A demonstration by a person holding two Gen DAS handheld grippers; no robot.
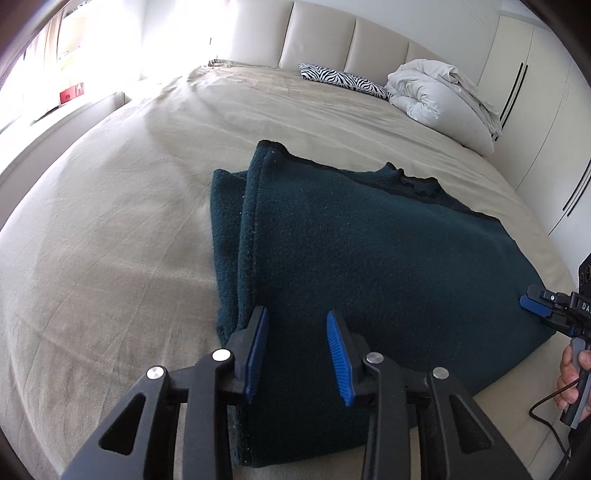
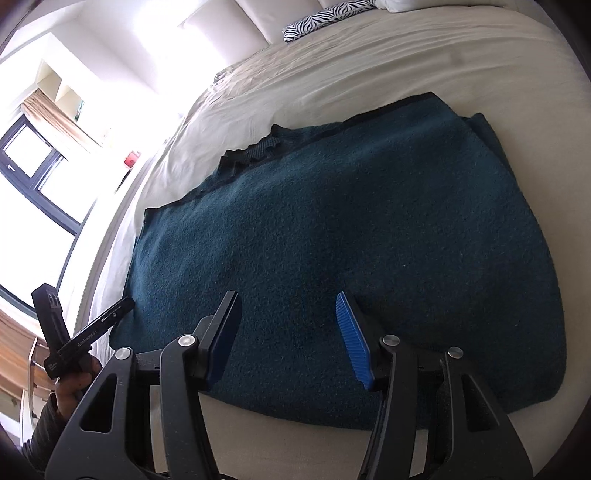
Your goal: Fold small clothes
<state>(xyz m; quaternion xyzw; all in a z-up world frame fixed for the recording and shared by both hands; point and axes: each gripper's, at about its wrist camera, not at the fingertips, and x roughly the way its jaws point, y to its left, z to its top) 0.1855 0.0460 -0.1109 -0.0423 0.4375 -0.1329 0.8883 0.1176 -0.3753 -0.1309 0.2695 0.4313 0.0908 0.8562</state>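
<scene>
A dark teal knitted sweater [image 1: 369, 258] lies flat on the beige bed [image 1: 110, 240], one side folded over along its left edge, its neckline toward the headboard. It also fills the right wrist view [image 2: 351, 229]. My left gripper [image 1: 297, 319] is open and empty, fingers hovering over the sweater's near left part. My right gripper [image 2: 288, 299] is open and empty over the sweater's near edge. The right gripper also shows at the right edge of the left wrist view [image 1: 535, 306], by the sweater's right side. The left gripper's body appears at the lower left of the right wrist view [image 2: 92, 328].
A zebra-print pillow [image 1: 343, 79] and a bundled white duvet [image 1: 443, 99] lie by the padded headboard [image 1: 332, 33]. White wardrobe doors [image 1: 535, 110] stand on the right. A window [image 2: 33, 166] and a ledge with a red box [image 1: 70, 94] are beside the bed.
</scene>
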